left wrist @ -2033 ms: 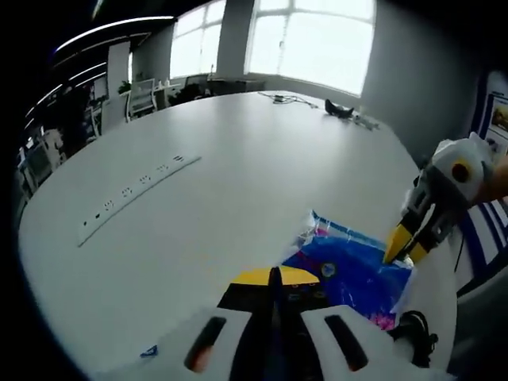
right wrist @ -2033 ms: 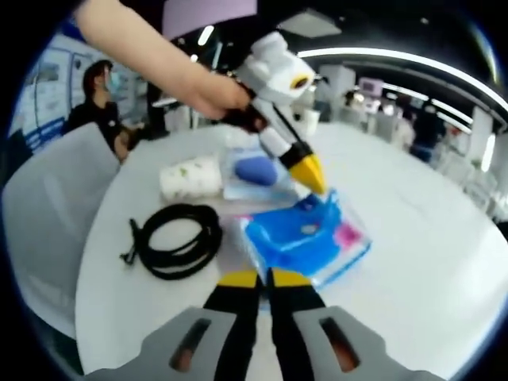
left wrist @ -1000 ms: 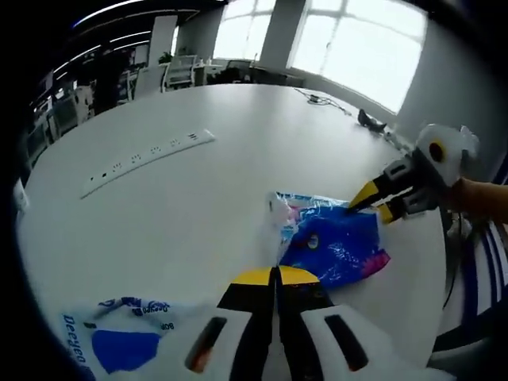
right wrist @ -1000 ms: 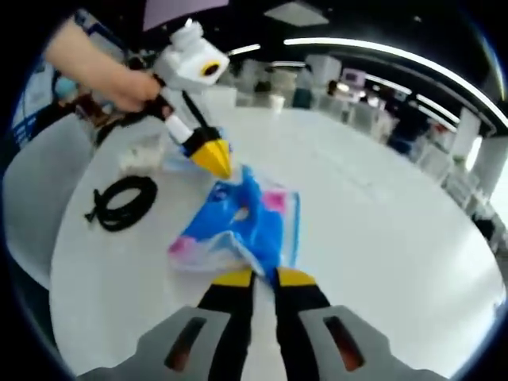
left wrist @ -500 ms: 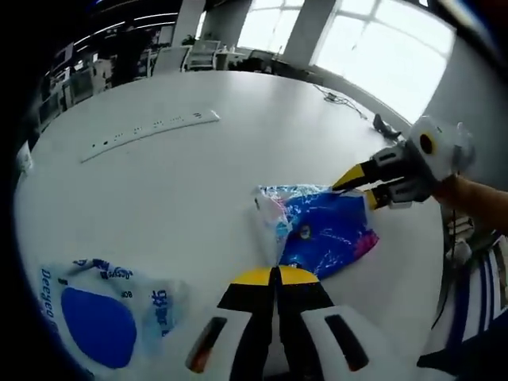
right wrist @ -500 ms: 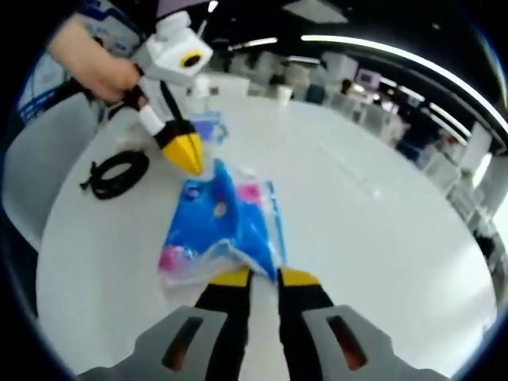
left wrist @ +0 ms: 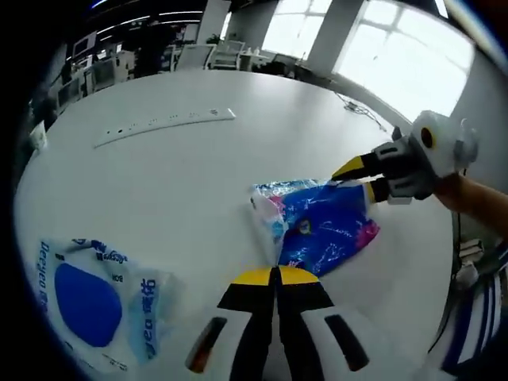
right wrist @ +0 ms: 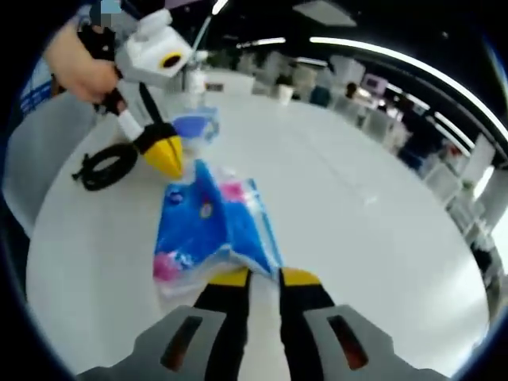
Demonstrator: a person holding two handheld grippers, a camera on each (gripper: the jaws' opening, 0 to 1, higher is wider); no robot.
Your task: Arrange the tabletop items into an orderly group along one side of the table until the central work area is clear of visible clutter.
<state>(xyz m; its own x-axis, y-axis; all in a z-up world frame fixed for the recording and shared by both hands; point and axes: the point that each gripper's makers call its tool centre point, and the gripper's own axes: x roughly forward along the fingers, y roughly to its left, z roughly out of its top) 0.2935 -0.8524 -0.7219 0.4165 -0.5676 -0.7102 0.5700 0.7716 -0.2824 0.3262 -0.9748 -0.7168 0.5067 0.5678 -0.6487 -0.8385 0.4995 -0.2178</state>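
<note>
I have both claws pinching the blue tissue pack point(left wrist: 325, 226), my left claw point(left wrist: 276, 274) on its near edge and my right claw point(right wrist: 260, 275) on the opposite end, mid-surface point(left wrist: 175, 175). I judge the next move is carrying it beside the black cable point(right wrist: 105, 165).

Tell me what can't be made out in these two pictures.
- Left gripper: right gripper view, tips blurred; cannot tell whether they pinch the blue pack.
- Right gripper: right gripper view, the pack's edge covers the gap between its tips.
- White bag: left gripper view, print too blurred to read.
- Black cable: right gripper view, partly behind the left gripper.
</note>
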